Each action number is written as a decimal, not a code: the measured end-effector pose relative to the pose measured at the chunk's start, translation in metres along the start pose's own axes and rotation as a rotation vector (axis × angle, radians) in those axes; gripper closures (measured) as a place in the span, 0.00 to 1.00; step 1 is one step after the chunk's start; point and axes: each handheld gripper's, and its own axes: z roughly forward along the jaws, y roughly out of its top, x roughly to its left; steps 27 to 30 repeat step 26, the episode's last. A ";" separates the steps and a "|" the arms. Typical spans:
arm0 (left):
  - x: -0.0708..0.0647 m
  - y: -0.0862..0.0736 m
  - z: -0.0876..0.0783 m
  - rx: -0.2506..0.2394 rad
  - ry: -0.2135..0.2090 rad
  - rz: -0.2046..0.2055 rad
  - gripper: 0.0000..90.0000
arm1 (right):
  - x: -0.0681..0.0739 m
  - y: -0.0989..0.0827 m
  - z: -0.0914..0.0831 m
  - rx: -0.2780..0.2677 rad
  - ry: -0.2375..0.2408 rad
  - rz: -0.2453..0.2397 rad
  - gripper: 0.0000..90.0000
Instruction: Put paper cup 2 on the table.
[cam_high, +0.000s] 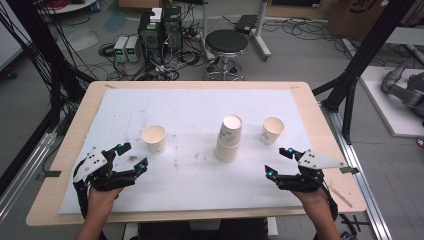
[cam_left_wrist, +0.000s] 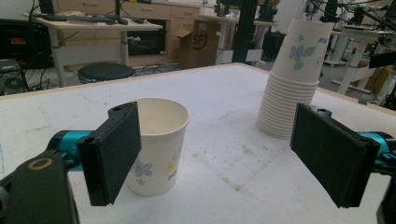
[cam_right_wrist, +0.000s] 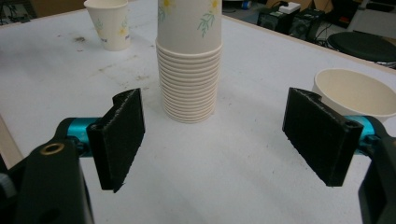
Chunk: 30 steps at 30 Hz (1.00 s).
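1. Low in the high view, at the bottom left and bottom right, the left gripper (cam_high: 131, 156) and right gripper (cam_high: 278, 161) both stand with jaws wide apart and nothing between the pads; each is held by a hand just inside the near edge of the white mat (cam_high: 190, 107).
2. At the centre of that view stands the stack of cups (cam_high: 229, 138); the left cup (cam_high: 154, 138) stands alone to its left, and the right cup (cam_high: 272, 130) alone to its right.
3. Risk one: in the left gripper view the left cup (cam_left_wrist: 156, 144) sits right behind the left-hand jaw, off the middle of the gap. A straight push forward would likely make that pad strike the rim and tip the light, empty cup.
4. Risk two: in the right gripper view the stack (cam_right_wrist: 189, 60) stands tall and narrow between the jaws. Pinching only the top cup may lift several stuck together, or lean the whole column over.
5. Risk three: squeezing thin paper hard would probably crease the wall and jam cups together.
6. Risk four: in the right gripper view the right cup (cam_right_wrist: 355, 95) lies close behind the right-hand jaw; a sideways swing could knock it.
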 end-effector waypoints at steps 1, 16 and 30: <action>0.000 0.000 0.000 0.001 -0.002 0.005 0.18 | 0.001 0.001 -0.001 -0.001 -0.001 0.002 0.24; -0.002 -0.001 0.003 0.013 0.000 0.022 0.19 | 0.001 -0.001 0.002 0.001 0.007 -0.007 0.24; 0.000 -0.001 0.003 0.014 0.003 0.023 0.19 | 0.001 -0.001 0.002 0.001 0.006 -0.010 0.24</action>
